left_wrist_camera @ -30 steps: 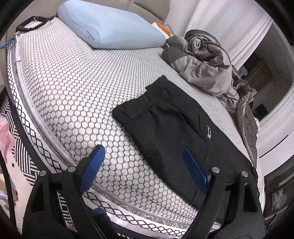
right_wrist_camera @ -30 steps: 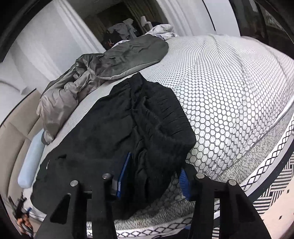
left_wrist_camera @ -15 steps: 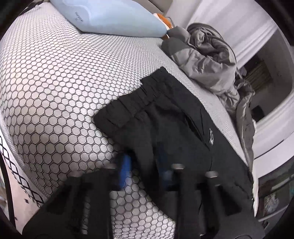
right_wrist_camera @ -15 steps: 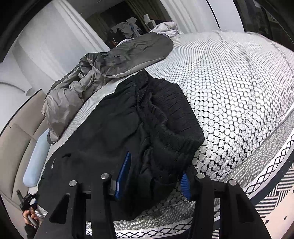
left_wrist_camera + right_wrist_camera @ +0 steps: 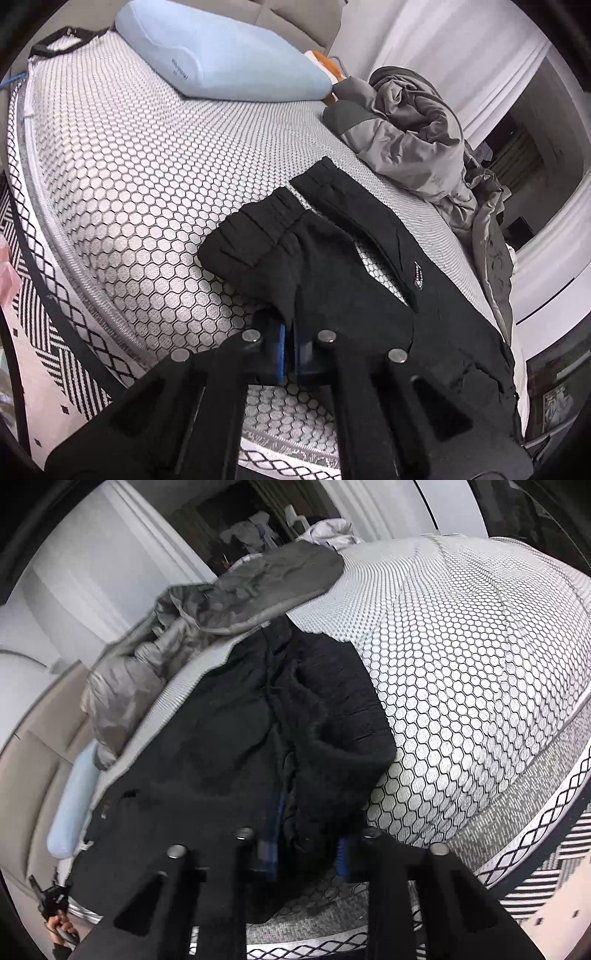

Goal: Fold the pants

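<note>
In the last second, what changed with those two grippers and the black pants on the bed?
The left gripper went from wide open to shut on the waistband edge of the black pants, bunching and lifting the cloth. The right gripper is closing on the bunched cloth at the pants' other end. The blue pillow, grey jacket and mattress stayed as they were.

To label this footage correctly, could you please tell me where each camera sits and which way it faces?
Left wrist: on the left gripper, angled down across the bed toward the pillow; its fingers are pinched on the black pants.
Right wrist: on the right gripper, looking along the bed's length; its jaws are closing around bunched pants; a hand shows lower left.
Shared: pants, grey jacket, pillow, honeycomb mattress.
</note>
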A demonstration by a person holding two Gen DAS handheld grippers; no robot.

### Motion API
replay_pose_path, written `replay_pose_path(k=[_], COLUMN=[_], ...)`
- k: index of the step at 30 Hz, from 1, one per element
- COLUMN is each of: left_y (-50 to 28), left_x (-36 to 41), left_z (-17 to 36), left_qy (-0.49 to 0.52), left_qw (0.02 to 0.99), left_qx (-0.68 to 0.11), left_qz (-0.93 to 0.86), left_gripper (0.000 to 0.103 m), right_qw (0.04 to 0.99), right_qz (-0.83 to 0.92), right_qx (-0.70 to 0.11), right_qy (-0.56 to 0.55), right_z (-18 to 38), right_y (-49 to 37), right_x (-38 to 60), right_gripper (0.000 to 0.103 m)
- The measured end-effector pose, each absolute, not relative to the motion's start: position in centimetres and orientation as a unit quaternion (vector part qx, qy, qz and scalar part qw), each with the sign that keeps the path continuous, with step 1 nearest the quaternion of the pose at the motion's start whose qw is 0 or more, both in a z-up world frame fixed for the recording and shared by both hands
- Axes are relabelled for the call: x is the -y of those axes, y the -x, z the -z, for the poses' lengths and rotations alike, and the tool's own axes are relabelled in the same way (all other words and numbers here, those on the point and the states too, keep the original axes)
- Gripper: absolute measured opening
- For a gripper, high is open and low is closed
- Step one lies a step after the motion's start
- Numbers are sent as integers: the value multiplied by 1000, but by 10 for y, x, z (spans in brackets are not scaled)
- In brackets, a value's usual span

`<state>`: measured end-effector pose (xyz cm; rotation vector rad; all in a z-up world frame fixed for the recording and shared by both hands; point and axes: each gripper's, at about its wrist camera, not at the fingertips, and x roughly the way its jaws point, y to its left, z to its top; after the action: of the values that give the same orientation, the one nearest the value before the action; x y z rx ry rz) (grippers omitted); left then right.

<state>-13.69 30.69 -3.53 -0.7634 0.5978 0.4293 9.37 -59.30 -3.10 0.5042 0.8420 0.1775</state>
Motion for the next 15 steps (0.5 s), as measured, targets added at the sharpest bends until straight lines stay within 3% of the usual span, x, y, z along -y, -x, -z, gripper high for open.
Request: replay_pose_path(k=[15], left_y=[122], left_x=[-309], left_z=[-9], left_qy=[326], left_qw=[883], left_qx=[-272], left_qz=[-198], left_gripper=[0], right_qw=[900], right_qz=[-94], right_qx=[-355], right_qy=[-236], right_z=[-7], right_y=[-79], right_x=[595], right_gripper=[17])
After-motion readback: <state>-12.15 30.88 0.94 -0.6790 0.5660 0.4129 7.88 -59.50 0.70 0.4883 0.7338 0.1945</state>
